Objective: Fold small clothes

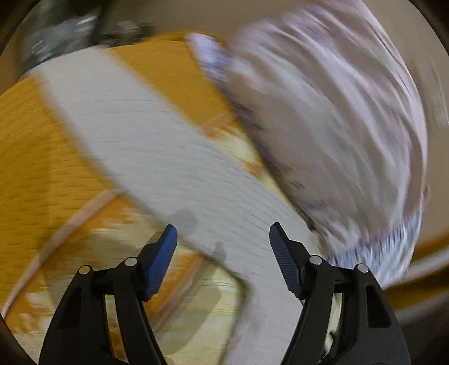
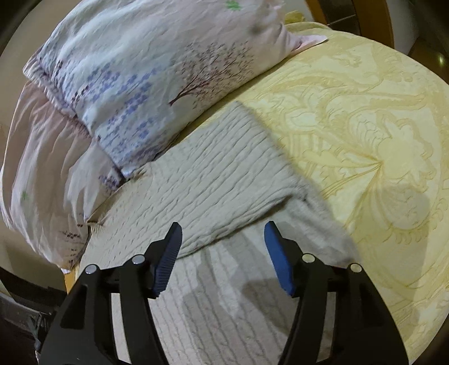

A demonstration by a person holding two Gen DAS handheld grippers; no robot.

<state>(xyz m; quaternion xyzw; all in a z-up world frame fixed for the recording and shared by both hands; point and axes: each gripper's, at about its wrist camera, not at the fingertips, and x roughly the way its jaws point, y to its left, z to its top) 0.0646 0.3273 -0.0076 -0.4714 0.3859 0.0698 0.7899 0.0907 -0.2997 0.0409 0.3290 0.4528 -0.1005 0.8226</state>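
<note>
A pale grey-white ribbed knit garment lies flat on a yellow patterned bedspread. One layer is folded over another, and the fold's edge runs just under the fingertips of my right gripper. That gripper hovers over the knit, open, with nothing between its blue pads. The left wrist view is badly blurred. It shows the same knit as a long pale band across the bedspread. My left gripper is above the band's near end, open and empty.
A floral pillow in white, pink and blue lies against the garment's far left edge, blurred at the right in the left wrist view. The bed's edge drops off at lower left. Wooden furniture stands beyond the bed.
</note>
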